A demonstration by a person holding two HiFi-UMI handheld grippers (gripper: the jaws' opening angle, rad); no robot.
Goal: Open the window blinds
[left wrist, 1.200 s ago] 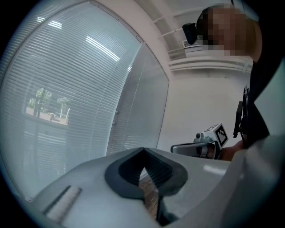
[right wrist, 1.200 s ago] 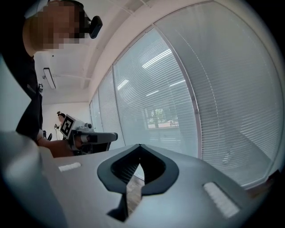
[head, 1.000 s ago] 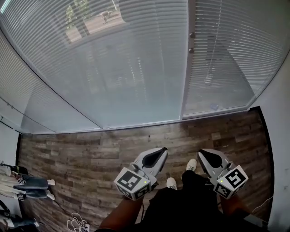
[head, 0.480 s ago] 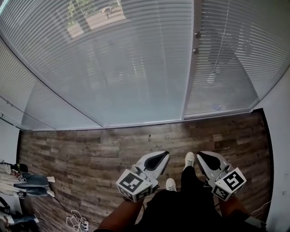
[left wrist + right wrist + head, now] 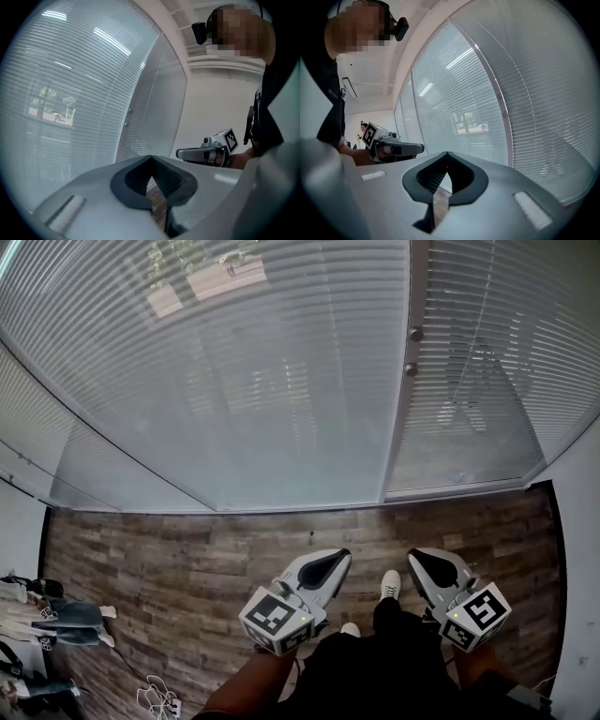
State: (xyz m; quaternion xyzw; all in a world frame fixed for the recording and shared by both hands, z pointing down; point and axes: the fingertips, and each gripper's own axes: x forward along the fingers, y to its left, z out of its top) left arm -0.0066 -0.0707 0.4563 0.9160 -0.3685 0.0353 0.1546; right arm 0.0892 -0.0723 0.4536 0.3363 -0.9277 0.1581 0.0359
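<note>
White slatted blinds (image 5: 262, 381) cover a wide window pane, and a second set (image 5: 497, 362) hangs to the right of a grey mullion (image 5: 405, 409). A thin wand (image 5: 469, 362) hangs in front of the right blinds. My left gripper (image 5: 330, 557) and right gripper (image 5: 416, 557) are held low over the floor, well short of the window, both shut with nothing in them. In the left gripper view the jaws (image 5: 151, 157) meet at the tip, facing the blinds (image 5: 79, 93). In the right gripper view the jaws (image 5: 447, 153) are likewise shut before the blinds (image 5: 497, 89).
Wood-plank floor (image 5: 169, 559) runs up to the window sill. A white wall (image 5: 581, 559) closes the right side. Another person's legs (image 5: 56, 620) and a coil of cable (image 5: 159, 699) are at the lower left. My shoe (image 5: 391, 584) shows between the grippers.
The window has slid lower and slightly right in the head view, as if I stepped nearer. Both grippers stay low and shut in about the same place.
</note>
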